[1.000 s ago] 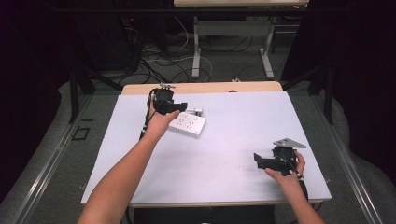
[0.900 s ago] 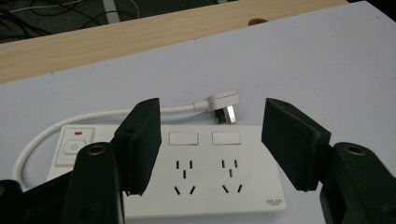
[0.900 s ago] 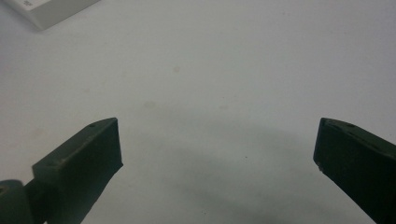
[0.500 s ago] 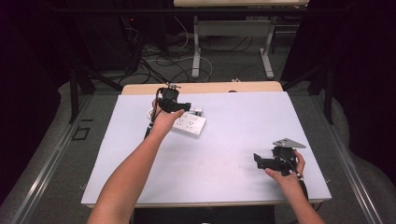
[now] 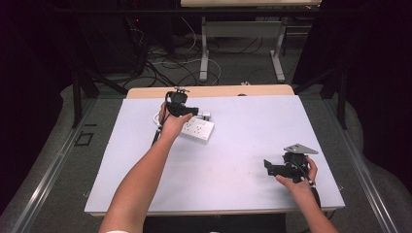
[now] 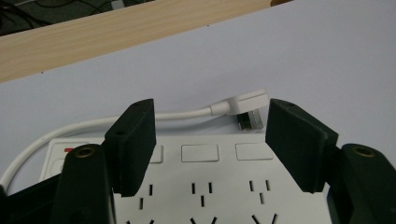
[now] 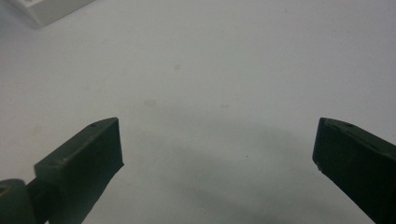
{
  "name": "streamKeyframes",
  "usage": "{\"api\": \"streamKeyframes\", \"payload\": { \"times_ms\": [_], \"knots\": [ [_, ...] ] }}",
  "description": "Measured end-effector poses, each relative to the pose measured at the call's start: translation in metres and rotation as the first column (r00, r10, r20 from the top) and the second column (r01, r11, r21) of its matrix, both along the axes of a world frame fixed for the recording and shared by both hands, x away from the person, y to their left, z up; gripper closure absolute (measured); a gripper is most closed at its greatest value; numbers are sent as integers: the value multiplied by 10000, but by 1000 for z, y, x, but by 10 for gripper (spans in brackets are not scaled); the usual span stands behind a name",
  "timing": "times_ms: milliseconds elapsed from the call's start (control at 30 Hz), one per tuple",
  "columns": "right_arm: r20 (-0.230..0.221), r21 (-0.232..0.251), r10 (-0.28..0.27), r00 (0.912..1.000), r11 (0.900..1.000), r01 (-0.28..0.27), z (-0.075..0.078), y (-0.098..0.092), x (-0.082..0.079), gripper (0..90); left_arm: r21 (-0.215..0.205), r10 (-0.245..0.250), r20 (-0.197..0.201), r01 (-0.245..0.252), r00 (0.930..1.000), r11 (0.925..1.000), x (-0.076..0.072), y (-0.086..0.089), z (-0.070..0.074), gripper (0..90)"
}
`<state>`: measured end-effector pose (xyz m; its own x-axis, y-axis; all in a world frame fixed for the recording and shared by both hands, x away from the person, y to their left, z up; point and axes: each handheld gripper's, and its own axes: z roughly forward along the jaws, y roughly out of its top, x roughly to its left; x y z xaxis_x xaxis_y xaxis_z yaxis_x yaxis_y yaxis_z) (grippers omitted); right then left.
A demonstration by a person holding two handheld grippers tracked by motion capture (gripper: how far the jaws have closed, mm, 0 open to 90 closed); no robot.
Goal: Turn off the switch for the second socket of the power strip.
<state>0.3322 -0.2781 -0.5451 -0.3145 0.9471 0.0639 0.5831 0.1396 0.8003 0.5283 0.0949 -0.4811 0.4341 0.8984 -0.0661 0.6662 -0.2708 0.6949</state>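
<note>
A white power strip [image 5: 197,128] lies flat on the pale table top [image 5: 243,155], left of centre toward the back. Its white cable [image 6: 93,123] curves round to a flat plug [image 6: 245,105] lying just beyond it. My left gripper [image 5: 182,109] hovers over the strip's far end, jaws apart. In the left gripper view the left gripper [image 6: 210,112] frames the strip's switches and sockets [image 6: 201,186] with nothing pressed between the pads. My right gripper [image 5: 272,167] rests low at the front right, and the right gripper [image 7: 217,135] stands wide open over bare table. A corner of the strip [image 7: 51,9] shows far off.
A wooden board [image 5: 218,91] borders the table's far edge. Behind it the floor holds tangled cables [image 5: 160,68] and the white legs of another desk [image 5: 204,53]. Dark space and metal rails flank both sides.
My left gripper has shifted a little to the right and lower over the power strip. The right gripper has stayed put.
</note>
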Motion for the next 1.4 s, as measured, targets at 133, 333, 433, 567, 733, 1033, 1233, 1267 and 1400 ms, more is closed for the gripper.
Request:
{"api": "streamKeyframes", "payload": {
  "times_ms": [133,333,433,567,733,1033,1233,1267,1400],
  "knots": [
    [-2,-13,14,10000,10000,-14,0,0,0,10,-190,170,9,-170,9999,9997,4,1,-3,368],
    [-40,24,-20,10000,10000,20,0,0,0,10,-672,291,-160,-302,9994,9973,10,2,-9,390],
    [-31,37,-3,10000,10000,3,-1,-1,1,11,-830,356,-321,-382,9988,9958,12,1,-11,419],
    [-77,56,-12,10000,10000,12,-2,0,1,12,-864,296,-489,-337,9984,9957,14,1,-15,471],
    [-131,90,7,9999,10000,-5,-3,0,1,13,-906,334,-665,-393,9972,9951,16,-1,-20,576],
    [-197,174,-33,9998,9998,37,-3,-1,2,15,-680,481,-1035,-553,9935,9962,20,-3,-28,690],
    [-233,171,-21,9997,9999,25,-4,-2,2,18,-626,532,-1353,-622,9894,9961,21,-4,-31,747],
    [-252,173,-27,9997,9998,31,-4,-2,2,19,-601,506,-1362,-592,9894,9964,21,-3,-32,755],
    [-294,202,-16,9996,9998,22,-5,-2,3,22,-513,468,-1754,-566,9834,9971,21,-4,-33,790]
  ]
}}
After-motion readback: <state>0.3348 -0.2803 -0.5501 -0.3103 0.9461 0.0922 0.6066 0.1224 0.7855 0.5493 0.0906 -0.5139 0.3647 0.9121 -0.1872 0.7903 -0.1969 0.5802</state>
